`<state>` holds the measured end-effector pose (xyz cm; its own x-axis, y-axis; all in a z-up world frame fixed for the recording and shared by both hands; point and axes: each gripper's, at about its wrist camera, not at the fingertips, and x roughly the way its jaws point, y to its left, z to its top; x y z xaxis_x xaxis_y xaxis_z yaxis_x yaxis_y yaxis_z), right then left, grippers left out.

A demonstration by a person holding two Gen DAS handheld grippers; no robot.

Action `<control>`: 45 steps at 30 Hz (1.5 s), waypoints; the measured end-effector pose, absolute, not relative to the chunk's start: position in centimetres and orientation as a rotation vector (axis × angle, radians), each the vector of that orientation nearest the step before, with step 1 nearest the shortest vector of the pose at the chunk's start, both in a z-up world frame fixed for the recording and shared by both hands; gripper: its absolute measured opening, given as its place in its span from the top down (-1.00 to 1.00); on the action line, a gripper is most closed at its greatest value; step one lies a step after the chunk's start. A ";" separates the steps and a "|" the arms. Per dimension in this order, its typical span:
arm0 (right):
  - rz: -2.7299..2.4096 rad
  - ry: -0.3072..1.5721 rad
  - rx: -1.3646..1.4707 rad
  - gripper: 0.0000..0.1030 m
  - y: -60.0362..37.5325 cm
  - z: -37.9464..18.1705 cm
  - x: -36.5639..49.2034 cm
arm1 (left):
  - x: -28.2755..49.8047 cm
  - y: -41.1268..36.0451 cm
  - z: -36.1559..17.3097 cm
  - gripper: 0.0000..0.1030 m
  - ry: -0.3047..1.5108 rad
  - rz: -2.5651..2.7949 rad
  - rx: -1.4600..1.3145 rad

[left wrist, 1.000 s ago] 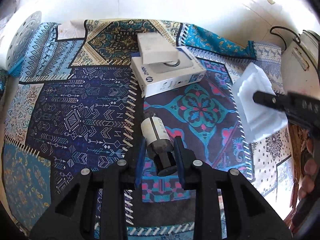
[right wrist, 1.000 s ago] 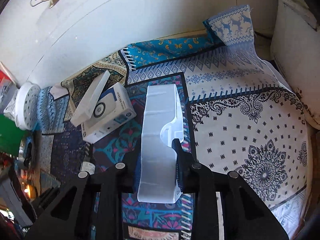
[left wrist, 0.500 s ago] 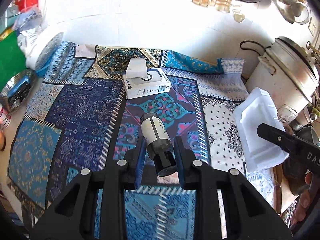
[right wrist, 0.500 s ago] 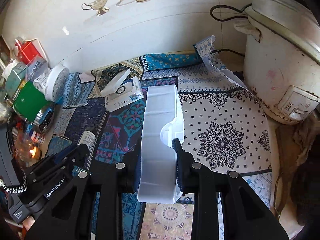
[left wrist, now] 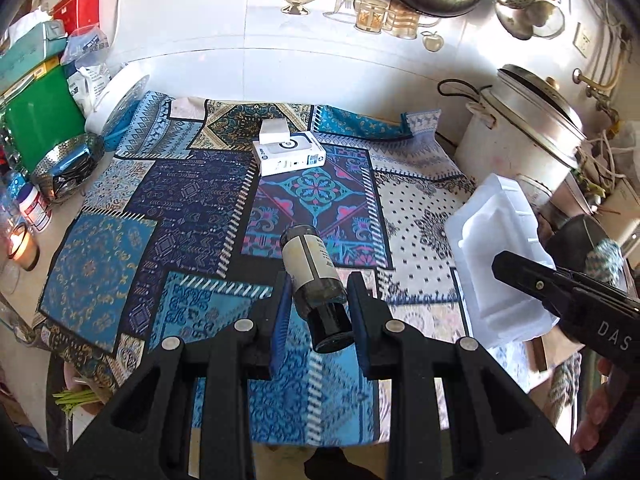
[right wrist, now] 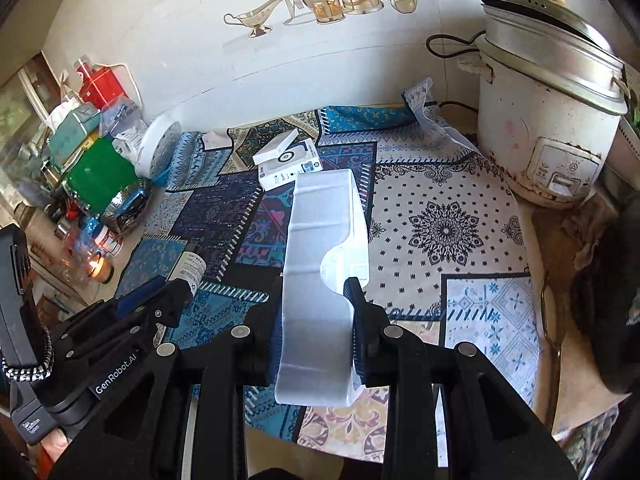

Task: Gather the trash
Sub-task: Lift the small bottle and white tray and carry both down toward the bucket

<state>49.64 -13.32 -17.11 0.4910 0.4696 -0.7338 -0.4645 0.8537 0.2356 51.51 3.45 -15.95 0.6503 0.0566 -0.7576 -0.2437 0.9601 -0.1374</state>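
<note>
My left gripper (left wrist: 318, 312) is shut on a dark glass bottle (left wrist: 310, 268) with a cream label, held by its neck end above the patterned cloth (left wrist: 160, 208). The bottle also shows in the right wrist view (right wrist: 191, 266). My right gripper (right wrist: 316, 328) is shut on a white foam tray (right wrist: 324, 264), held high above the cloth; the tray shows at the right in the left wrist view (left wrist: 496, 256). A white box with an open lid (left wrist: 289, 152) lies on the cloth at the back, also in the right wrist view (right wrist: 286, 164).
A white rice cooker (right wrist: 548, 108) stands at the back right. Containers, a green box (left wrist: 38, 120), a metal bowl (left wrist: 66, 168) and a lit candle (left wrist: 18, 244) crowd the left side. A tiled wall rises behind.
Both grippers have risen and pulled back from the cloth with the bottle and the foam tray still held. The view has widened to take in the wall, cooker and left-side clutter.
</note>
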 end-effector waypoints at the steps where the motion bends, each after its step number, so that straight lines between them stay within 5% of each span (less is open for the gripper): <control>1: 0.562 0.890 0.011 0.50 -13.3 -17.3 48.6 | 50.6 3.5 -15.9 0.47 0.846 0.164 -0.233; 23: 0.412 1.015 0.062 0.50 -10.2 -25.9 29.0 | 30.4 6.4 -21.0 0.47 0.988 0.030 -0.177; 35: 0.339 1.201 0.041 0.50 -12.8 -36.6 29.1 | 28.6 4.4 -34.2 0.46 1.228 0.024 -0.243; 45: 0.349 1.330 0.049 0.50 -15.5 -52.1 32.8 | 30.1 3.5 -51.3 0.46 1.343 0.098 -0.342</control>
